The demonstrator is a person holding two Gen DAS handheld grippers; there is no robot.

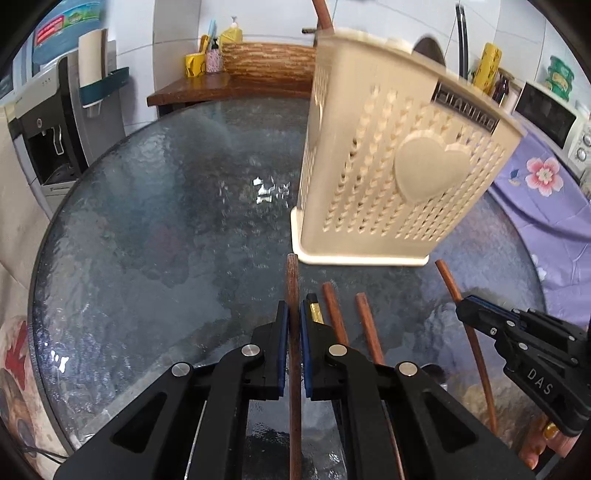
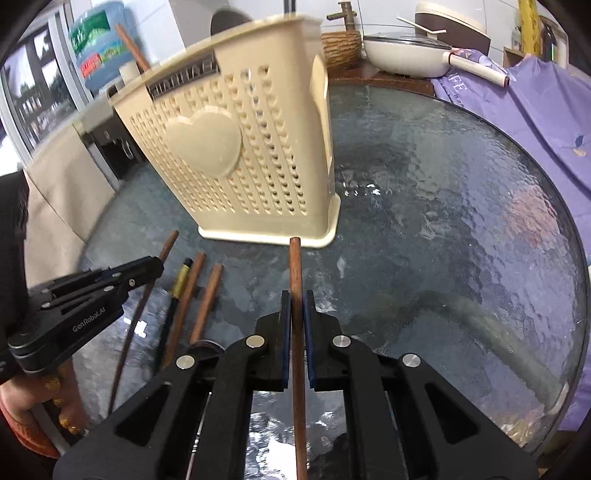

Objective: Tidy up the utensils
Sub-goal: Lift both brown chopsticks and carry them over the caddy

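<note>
A cream perforated utensil holder [image 1: 388, 158] [image 2: 240, 147] with a heart on its front stands on the round glass table [image 1: 166, 221]. One brown stick [image 1: 321, 14] rises from its top. My left gripper [image 1: 294, 306] [image 2: 159, 264] is shut on a brown wooden chopstick [image 1: 293, 280] whose end points toward the holder's base. My right gripper [image 2: 297, 295] [image 1: 461, 308] is shut on another brown chopstick [image 2: 295, 266] [image 1: 448, 280], also pointing at the holder. Between the two grippers lie a black chopstick with a gold band [image 1: 316, 310] [image 2: 181, 280] and two brown ones [image 1: 334, 314] [image 1: 367, 325].
A water dispenser [image 1: 48, 140] stands left of the table. A purple flowered cloth [image 1: 539, 184] [image 2: 535, 118] covers the counter at right, under a microwave [image 1: 550, 114]. Behind the table are a wooden shelf [image 1: 229, 85] and a white lidded pan [image 2: 406, 51]. A hand [image 2: 22, 406] holds the left gripper.
</note>
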